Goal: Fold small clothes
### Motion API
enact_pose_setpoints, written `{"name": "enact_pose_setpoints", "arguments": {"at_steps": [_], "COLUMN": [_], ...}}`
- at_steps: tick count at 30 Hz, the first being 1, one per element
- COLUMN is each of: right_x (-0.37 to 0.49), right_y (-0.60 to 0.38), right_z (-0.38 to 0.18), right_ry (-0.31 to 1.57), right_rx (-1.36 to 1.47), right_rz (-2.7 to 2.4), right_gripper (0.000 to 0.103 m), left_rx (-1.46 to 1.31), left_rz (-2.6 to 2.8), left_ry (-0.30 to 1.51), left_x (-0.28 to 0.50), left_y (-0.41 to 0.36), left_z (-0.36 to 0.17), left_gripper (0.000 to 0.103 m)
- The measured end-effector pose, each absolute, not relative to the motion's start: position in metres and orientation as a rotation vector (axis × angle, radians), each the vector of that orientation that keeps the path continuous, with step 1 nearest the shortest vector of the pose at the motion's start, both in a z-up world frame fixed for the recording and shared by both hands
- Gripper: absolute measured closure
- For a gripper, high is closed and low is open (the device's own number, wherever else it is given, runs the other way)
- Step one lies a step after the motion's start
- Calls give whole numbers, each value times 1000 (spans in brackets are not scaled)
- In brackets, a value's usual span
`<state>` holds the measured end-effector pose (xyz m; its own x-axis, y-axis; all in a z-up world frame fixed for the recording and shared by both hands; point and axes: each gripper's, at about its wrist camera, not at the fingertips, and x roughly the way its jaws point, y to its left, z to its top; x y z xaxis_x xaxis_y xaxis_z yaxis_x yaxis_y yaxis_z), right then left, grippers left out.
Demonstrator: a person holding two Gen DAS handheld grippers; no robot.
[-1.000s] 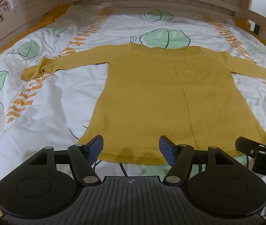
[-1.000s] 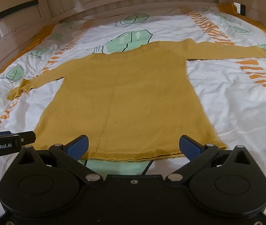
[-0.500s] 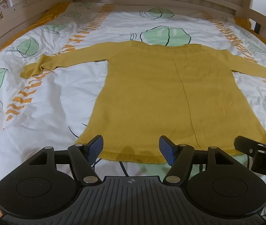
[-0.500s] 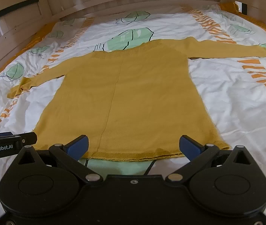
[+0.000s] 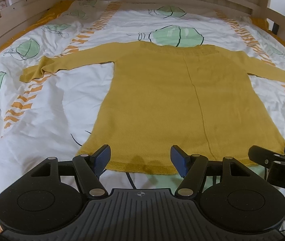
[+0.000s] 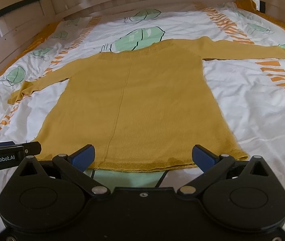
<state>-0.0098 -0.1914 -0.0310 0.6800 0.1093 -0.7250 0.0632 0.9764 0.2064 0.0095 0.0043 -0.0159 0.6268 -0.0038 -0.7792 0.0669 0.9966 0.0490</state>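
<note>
I'm over a bed (image 5: 42,120) with a leaf-print white cover, wooden rails behind. My left gripper (image 5: 140,157) and right gripper (image 6: 143,156) both hang with jaws spread and nothing between them, just short of the hem. Beyond them the yellow sweater (image 5: 172,104) lies flat, sleeves stretched out sideways.

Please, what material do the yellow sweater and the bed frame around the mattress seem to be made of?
The yellow sweater looks like a fine knit, perhaps wool or acrylic: matte surface, small ribbed rows at the hem, a raised seam down its middle. The bed frame seems to be pale wood or a wood-look board with a smooth finish, judging by its flat slats and rails; no grain can be made out.
</note>
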Motion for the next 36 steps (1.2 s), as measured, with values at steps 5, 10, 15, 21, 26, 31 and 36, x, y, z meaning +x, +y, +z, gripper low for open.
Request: {"name": "enact_pose_setpoints", "arguments": {"at_steps": [5,10,15,21,26,31,36], "right_x": [-4,16,44,81,110,149,182], "right_y": [-195,-217,-251,-293,-336,-383,-440], "right_z": [-34,-38,-35,-31,-31,-43,-56], "right_ry": [860,923,925,885,824,838,801], "right_rx": [258,399,454,436,417,348,388], "right_rz": [49,111,83,36,8,-77,-181], "right_gripper": [1,1,1,1,1,1,1], "left_rx": [74,68,48,54,66,58,47], "left_rz": [-48,-82,-106,-117,-104,-68,-56], "left_ry": [910,934,931,896,845,803,796], "left_x": [14,31,61,106,145,189,227], "left_y": [4,5,6,1,-6,-12,-19], "left_z": [-18,-19,-14,-8,-13,-31,-53], "left_gripper": [39,39,39,39,39,39,39]}}
